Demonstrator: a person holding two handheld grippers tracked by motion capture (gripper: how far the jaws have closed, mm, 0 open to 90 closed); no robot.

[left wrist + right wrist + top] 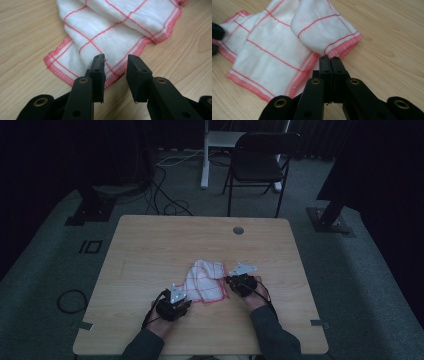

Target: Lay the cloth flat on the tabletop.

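Just ahead of the left gripper [115, 66], the cloth [206, 281] lies on the table [150, 250], half folded, its red-stitched hem running slantwise across the gap between the jaws. Those jaws stand partly spread with the hem between them, and the pads do not yet press on it. Farther right, the folded-over flap [324, 27] lies directly beyond the right gripper [330, 60], whose jaws are pressed together at the flap's corner [329, 53]; whether they pinch the hem there I cannot tell. Both hands sit close to the cloth, one at each near corner, so the coming fold likely hinges on the left grip.
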